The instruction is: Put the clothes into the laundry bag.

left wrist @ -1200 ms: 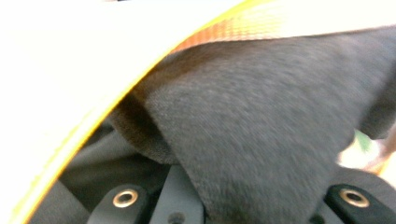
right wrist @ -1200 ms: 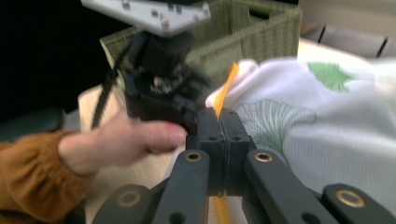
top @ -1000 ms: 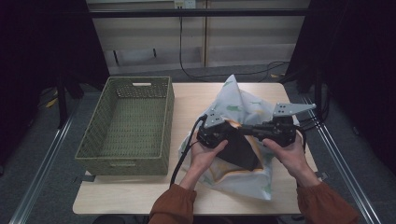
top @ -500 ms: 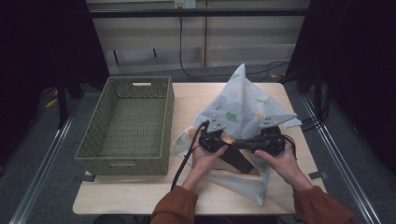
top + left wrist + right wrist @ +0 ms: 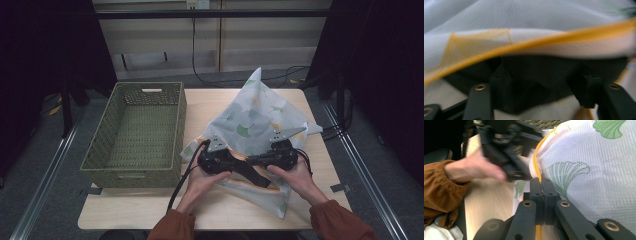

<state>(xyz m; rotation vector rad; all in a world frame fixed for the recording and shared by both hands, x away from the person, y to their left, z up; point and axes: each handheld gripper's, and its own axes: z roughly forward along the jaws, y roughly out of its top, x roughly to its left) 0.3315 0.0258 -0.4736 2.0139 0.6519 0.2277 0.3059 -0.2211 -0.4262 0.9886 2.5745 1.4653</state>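
A white mesh bag printed with green leaves and edged in orange lies on the table and rises to a peak at its far side. My right gripper is shut on the bag's orange edge. In the left gripper view, my left gripper has its jaws wide apart. A black thing sits between them, under the orange edge. From above, the left gripper and right gripper face each other over the black thing at the bag's near side.
A long green woven basket stands on the left half of the wooden table, close beside the bag. Cables trail from both grippers, and more lie on the floor behind the table. Metal rails run along both sides.
Both grippers have come down and toward the person with the bag's edge. The bag's far side has stood up into a peak, and the black thing lies lower.
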